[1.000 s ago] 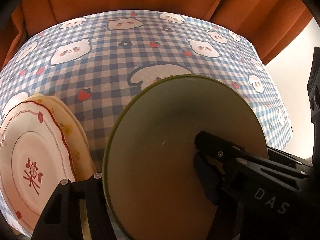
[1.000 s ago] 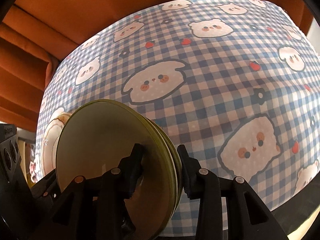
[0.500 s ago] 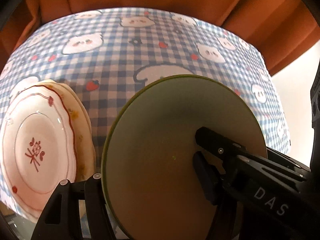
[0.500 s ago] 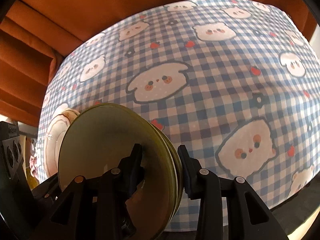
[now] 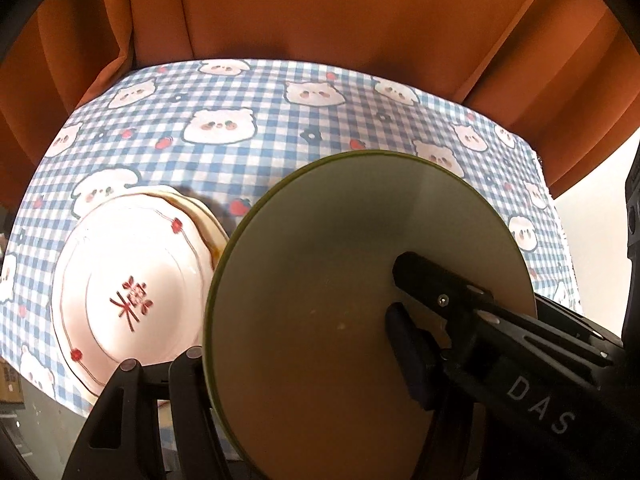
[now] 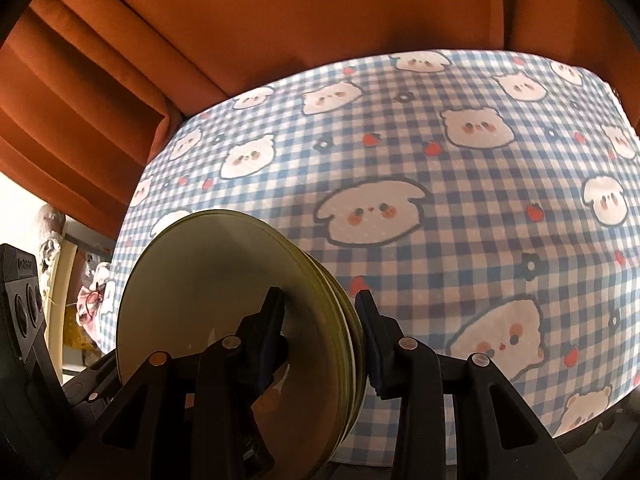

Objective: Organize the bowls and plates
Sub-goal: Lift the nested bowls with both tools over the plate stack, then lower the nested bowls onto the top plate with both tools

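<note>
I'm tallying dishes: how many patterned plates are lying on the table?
2. A red-trimmed plate lies on top, a cream plate under it shows only its edge, both left of the green stack. More may hide beneath.

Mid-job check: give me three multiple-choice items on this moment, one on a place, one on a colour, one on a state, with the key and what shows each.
1. Where is the white plate with red trim?
A. On the checked cloth, left of the green stack
B. Between the claws
C. On top of the green stack

2. What colour are the curtains behind the table?
A. Blue
B. Orange-brown
C. White

3. How is the green plate stack held?
A. Lying flat on the cloth
B. On edge, gripped by both claws
C. Hanging from one claw only

Key:
1 A, the left wrist view shows it lying on the checked cloth left of the stack.
2 B, orange-brown folds fill the background.
3 B, the right claw pinches the rims, and the left claw straddles the stack.
</note>
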A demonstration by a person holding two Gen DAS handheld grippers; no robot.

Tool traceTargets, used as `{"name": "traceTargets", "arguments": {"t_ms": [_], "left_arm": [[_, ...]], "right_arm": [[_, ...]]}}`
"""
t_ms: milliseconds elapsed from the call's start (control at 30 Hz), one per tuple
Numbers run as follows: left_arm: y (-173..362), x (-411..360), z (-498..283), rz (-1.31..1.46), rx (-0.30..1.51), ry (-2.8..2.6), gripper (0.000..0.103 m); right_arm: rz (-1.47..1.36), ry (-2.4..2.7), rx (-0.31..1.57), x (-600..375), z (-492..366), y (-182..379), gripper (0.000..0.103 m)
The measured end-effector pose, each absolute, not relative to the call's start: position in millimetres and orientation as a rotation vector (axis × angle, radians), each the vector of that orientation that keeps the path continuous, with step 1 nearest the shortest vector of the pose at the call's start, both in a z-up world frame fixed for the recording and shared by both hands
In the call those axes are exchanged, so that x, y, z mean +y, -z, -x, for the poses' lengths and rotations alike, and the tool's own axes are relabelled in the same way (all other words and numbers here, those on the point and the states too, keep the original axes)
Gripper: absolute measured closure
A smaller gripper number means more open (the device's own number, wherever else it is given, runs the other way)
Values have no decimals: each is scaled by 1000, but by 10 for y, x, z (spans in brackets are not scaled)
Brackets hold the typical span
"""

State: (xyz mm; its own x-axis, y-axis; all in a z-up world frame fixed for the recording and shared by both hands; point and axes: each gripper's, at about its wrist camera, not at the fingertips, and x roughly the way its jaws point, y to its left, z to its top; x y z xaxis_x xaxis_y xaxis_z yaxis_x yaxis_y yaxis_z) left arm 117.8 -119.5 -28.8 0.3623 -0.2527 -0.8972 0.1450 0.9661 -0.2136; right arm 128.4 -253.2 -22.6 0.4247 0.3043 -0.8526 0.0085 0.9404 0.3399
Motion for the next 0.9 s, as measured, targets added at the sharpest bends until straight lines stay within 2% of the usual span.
{"name": "traceTargets", "arguments": {"t_ms": [267, 900], "left_arm": [[190, -748, -1228, 77, 1152, 304, 38], [297, 433, -1279, 85, 1169, 297, 38]], "right_arm": [[-324, -133, 1085, -2126, -1254, 109, 63], [-330, -123, 1107, -886, -1303, 234, 63]]}}
